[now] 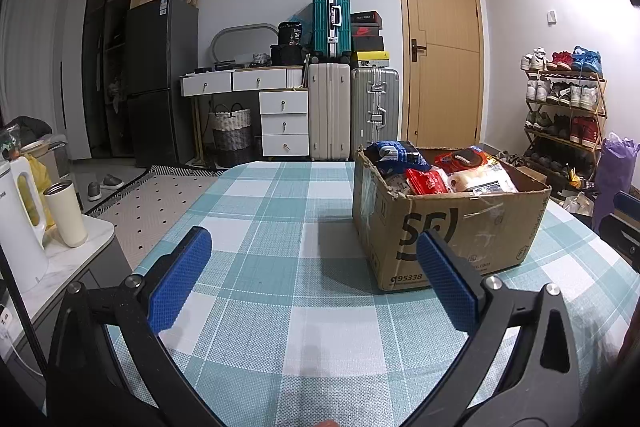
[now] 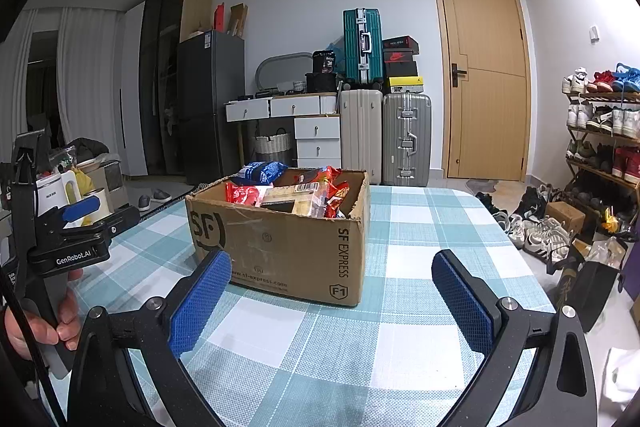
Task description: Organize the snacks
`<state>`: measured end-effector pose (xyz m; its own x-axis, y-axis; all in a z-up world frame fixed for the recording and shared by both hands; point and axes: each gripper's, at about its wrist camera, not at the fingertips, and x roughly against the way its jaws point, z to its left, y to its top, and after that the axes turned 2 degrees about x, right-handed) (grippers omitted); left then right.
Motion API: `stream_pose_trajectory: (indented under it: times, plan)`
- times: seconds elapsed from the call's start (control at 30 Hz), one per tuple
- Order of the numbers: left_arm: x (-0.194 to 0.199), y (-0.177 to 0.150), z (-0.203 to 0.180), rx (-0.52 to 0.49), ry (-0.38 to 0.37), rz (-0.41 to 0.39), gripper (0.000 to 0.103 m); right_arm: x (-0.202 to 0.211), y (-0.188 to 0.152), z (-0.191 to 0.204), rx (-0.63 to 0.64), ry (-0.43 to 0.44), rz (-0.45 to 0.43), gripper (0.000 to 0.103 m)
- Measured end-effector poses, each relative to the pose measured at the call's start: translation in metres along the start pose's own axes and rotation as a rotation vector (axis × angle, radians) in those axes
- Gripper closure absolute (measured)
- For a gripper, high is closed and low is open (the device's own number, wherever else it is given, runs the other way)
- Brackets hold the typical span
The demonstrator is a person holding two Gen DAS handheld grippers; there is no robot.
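Note:
An open cardboard box (image 1: 452, 231) (image 2: 280, 247) printed "SF" stands on the checked tablecloth (image 1: 280, 227) (image 2: 420, 267), filled with snack packets: a blue bag (image 1: 394, 155) (image 2: 262, 173), red packs (image 1: 426, 181) (image 2: 242, 194) and a pale wrapped pack (image 1: 480, 179) (image 2: 290, 201). My left gripper (image 1: 314, 267) is open and empty, low over the cloth, with the box ahead to its right. My right gripper (image 2: 332, 291) is open and empty too, just short of the box's near face. In the right wrist view a hand holds the left gripper's body (image 2: 72, 247) at the far left.
A white kettle (image 1: 20, 223) and a cream tumbler (image 1: 66, 213) stand on a side counter left of the table. Suitcases (image 1: 352, 107), a drawer unit (image 1: 280, 119), a fridge (image 1: 160, 79) and a door (image 1: 444, 43) line the back wall. A shoe rack (image 2: 604, 131) stands at right, with shoes on the floor.

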<state>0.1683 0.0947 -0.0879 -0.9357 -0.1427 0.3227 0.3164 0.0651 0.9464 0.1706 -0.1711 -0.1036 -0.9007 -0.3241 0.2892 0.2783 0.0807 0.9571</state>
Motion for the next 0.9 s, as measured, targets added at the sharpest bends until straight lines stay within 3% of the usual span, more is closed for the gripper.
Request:
stream_pose_trajectory:
  times: [0.9]
  plan:
    - [0.0001, -0.0003, 0.0001, 0.000, 0.001, -0.001, 0.001, 0.0004, -0.0005, -0.0003, -0.001, -0.001, -0.001, 0.001]
